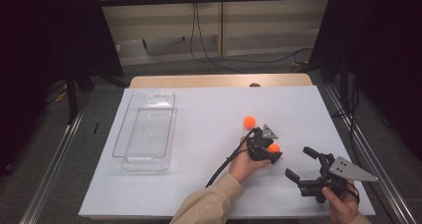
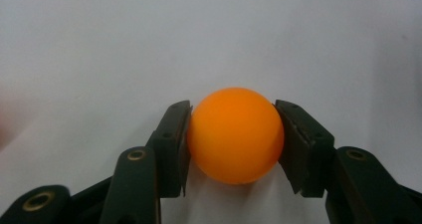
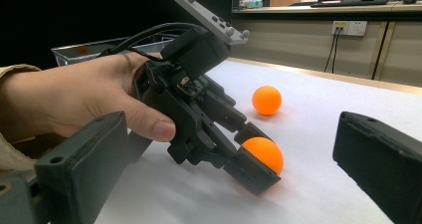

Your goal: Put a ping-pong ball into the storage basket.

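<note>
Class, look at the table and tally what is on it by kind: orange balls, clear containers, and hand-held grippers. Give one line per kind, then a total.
Orange balls: 2 (gripped ball, free ball)
Clear container: 1
Grippers: 2 (left gripper, right gripper)
Total: 5

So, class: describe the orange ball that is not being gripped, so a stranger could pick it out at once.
Start at the white table top, with the clear plastic tray on its left. Look right of the tray to the left tongs, shut on one orange ball. The free orange ball lies just beyond them, alone on the bare surface, touching nothing.
</note>
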Motion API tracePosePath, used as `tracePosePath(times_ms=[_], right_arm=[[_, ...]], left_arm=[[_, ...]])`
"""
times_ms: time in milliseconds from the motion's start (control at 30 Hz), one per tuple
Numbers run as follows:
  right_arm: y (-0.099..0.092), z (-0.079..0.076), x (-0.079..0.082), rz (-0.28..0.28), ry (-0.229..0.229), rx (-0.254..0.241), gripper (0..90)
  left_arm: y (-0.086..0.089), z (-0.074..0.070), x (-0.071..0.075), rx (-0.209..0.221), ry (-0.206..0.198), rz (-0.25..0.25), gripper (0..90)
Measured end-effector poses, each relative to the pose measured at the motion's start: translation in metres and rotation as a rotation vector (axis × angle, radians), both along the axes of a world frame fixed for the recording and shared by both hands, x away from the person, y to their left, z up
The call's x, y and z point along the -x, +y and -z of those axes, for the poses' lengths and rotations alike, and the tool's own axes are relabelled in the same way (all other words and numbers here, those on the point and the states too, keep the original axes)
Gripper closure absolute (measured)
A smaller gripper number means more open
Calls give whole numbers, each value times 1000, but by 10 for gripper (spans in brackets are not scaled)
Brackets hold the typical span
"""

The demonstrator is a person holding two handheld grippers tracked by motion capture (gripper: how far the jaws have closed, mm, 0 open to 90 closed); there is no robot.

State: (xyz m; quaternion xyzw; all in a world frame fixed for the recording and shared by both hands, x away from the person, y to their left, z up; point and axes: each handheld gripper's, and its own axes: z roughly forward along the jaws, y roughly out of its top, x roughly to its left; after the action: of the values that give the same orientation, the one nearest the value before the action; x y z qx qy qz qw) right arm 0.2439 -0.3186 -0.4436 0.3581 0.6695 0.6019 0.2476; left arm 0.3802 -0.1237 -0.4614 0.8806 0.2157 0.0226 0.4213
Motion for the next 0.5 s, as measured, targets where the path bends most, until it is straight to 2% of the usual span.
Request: tracePosePath(times_ms=[500], right_arm=[[0,0,0,1,1,2,11]], left_arm=[[2,-3,0,5,14,1,508]])
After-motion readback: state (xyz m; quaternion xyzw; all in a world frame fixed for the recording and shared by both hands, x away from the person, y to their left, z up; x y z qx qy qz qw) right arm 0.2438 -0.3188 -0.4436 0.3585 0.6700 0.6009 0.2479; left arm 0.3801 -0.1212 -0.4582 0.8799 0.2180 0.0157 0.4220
